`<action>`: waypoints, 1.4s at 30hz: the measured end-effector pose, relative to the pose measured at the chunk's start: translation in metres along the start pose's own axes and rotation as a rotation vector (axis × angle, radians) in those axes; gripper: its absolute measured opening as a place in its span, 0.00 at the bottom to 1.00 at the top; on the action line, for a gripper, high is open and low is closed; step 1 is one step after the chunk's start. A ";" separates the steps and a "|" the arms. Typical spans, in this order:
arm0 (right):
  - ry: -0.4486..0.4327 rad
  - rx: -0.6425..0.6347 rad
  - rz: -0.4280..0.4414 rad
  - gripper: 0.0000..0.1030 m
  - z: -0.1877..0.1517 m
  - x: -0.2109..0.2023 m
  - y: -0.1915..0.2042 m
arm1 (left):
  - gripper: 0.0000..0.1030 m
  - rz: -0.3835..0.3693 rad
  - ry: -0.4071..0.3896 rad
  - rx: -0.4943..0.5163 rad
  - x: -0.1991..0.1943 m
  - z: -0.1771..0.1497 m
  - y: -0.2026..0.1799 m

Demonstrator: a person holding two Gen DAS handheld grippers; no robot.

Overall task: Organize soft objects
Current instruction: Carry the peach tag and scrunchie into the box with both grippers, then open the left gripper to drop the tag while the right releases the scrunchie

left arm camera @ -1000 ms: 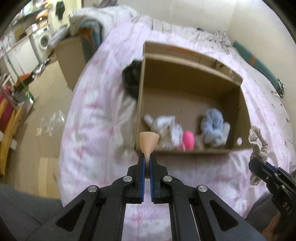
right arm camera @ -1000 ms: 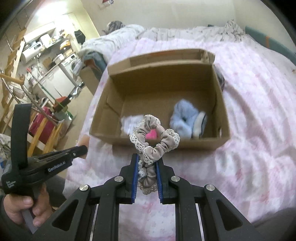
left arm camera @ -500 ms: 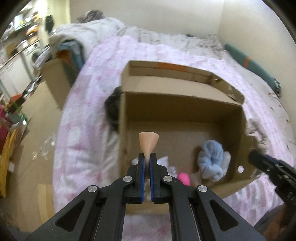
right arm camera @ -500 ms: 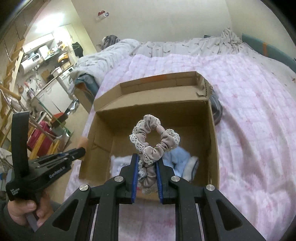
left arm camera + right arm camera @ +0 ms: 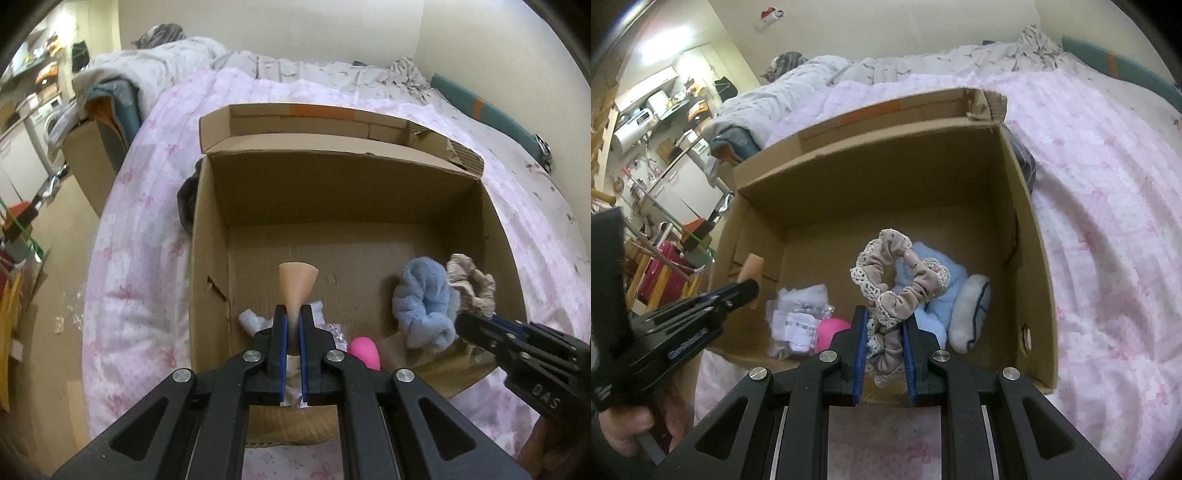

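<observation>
An open cardboard box (image 5: 343, 192) (image 5: 871, 184) lies on a pink bedspread. My left gripper (image 5: 291, 317) is shut on a peach sponge wedge (image 5: 297, 284) and holds it over the box's front left; it also shows in the right wrist view (image 5: 750, 291). My right gripper (image 5: 884, 321) is shut on a beige lace-trimmed scrunchie (image 5: 899, 273) over the box's front right; it also shows in the left wrist view (image 5: 471, 284). Inside the box lie a fluffy blue item (image 5: 424, 302) (image 5: 938, 295), a pink sponge (image 5: 365, 352) (image 5: 831, 332), a plastic-wrapped white item (image 5: 798, 317) and a white pad (image 5: 971, 314).
A dark cloth (image 5: 186, 203) lies on the bedspread (image 5: 140, 229) against the box's left wall. Rumpled grey bedding (image 5: 166, 62) is piled at the head of the bed. A second cardboard box (image 5: 88, 155) stands on the floor to the left, with household clutter beyond.
Both grippers have moved forward from in front of the box to over its inside, each still holding its item. The box looms larger in both views.
</observation>
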State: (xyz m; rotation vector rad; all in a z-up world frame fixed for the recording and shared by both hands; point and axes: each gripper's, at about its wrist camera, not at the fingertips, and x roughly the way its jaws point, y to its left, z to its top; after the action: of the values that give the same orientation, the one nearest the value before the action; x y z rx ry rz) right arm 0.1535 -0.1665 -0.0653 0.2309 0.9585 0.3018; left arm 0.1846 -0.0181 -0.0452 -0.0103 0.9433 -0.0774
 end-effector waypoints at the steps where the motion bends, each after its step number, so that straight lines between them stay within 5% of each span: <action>1: 0.005 0.001 -0.005 0.18 0.000 0.003 0.000 | 0.05 0.002 0.001 0.010 0.001 -0.001 -0.001; 16: 0.011 0.019 -0.002 0.19 0.000 0.009 0.000 | 0.20 0.009 -0.042 0.011 -0.009 0.001 -0.003; 18: 0.006 0.022 0.001 0.19 0.000 0.008 -0.001 | 0.31 0.002 -0.050 0.005 -0.012 0.002 -0.003; 20: 0.002 0.018 0.003 0.19 0.000 0.007 0.000 | 0.55 0.003 -0.070 -0.003 -0.017 0.002 -0.003; 22: -0.001 0.009 0.003 0.19 0.000 0.006 0.001 | 0.62 0.012 -0.107 -0.004 -0.024 0.003 -0.004; 33: -0.016 0.048 0.042 0.22 -0.002 -0.002 -0.009 | 0.68 0.039 -0.112 -0.017 -0.036 0.001 0.001; 34: -0.020 0.050 0.045 0.28 -0.002 -0.004 -0.009 | 0.68 0.041 -0.116 -0.021 -0.038 0.002 0.002; 36: -0.031 0.055 0.060 0.55 -0.002 -0.009 -0.010 | 0.68 0.041 -0.122 -0.029 -0.042 0.001 0.004; 37: -0.041 0.055 0.061 0.79 -0.001 -0.012 -0.009 | 0.68 0.040 -0.126 -0.040 -0.046 0.002 0.006; 38: -0.066 0.050 0.058 0.85 -0.001 -0.017 -0.007 | 0.68 0.039 -0.124 -0.054 -0.049 0.001 0.008; 42: -0.079 0.056 0.051 0.86 0.003 -0.029 -0.003 | 0.68 0.014 -0.143 -0.102 -0.069 -0.003 0.013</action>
State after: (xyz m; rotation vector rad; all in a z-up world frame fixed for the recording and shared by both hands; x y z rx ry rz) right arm 0.1406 -0.1800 -0.0427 0.3163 0.8848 0.3105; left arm 0.1430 -0.0001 0.0079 -0.1023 0.8035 -0.0156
